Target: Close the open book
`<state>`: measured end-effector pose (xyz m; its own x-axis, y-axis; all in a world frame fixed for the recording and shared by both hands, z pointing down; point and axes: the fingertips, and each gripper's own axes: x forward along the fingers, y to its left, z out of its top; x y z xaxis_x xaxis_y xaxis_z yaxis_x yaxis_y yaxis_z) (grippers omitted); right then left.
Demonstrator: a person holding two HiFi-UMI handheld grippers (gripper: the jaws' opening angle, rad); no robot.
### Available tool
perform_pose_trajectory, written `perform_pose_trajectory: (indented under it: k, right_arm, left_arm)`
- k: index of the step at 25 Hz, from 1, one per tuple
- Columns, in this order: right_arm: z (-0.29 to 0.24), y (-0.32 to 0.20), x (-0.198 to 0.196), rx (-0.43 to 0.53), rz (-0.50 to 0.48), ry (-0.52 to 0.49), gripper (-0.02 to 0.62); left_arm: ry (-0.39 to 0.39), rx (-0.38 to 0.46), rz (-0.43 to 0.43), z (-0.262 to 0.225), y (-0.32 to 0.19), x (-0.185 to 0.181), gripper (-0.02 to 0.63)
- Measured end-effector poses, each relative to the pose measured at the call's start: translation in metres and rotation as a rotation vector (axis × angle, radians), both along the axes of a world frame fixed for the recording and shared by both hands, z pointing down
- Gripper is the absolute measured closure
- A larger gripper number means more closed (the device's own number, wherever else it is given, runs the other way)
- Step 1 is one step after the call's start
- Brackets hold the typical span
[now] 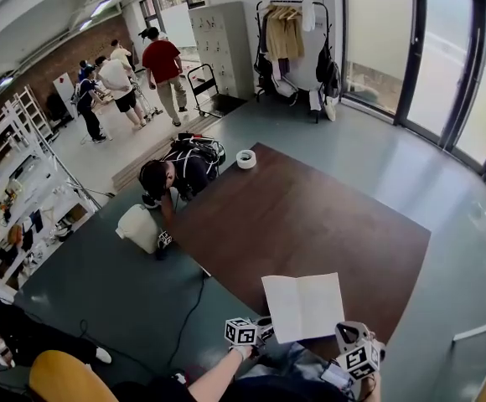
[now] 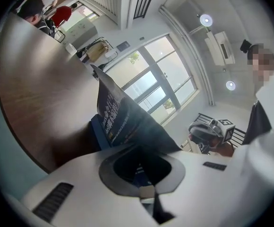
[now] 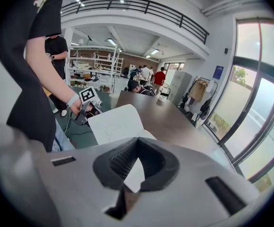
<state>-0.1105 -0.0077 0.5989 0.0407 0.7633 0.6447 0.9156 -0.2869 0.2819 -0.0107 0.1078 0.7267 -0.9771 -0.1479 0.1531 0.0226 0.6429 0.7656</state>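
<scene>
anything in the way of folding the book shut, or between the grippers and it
Nothing visible. Both open pages of the book are bare, and the tape roll sits at the far end of the table, well clear. The left gripper and right gripper are at its near edge.

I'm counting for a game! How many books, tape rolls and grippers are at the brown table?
book: 1
tape roll: 1
grippers: 2, the left gripper and the right gripper
Total: 4
</scene>
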Motion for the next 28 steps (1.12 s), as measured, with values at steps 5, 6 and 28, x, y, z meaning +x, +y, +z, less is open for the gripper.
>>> perform_pose_trajectory:
  k: [5,6,28]
  right_arm:
    - [0.001,-0.001,-0.003,-0.003,0.025,0.009,0.607]
    - [0.003,0.0,-0.004,-0.003,0.028,0.009,0.607]
    - [0.004,-0.02,-0.034,0.004,0.09,0.026,0.607]
  left_arm:
    - [-0.006,-0.017,0.036,-0.009,-0.002,-0.011,0.603]
    - [-0.006,-0.022,0.044,-0.009,-0.002,-0.013,0.604]
    - [-0.028,-0.065,0.202,-0.029,-0.03,-0.084,0.604]
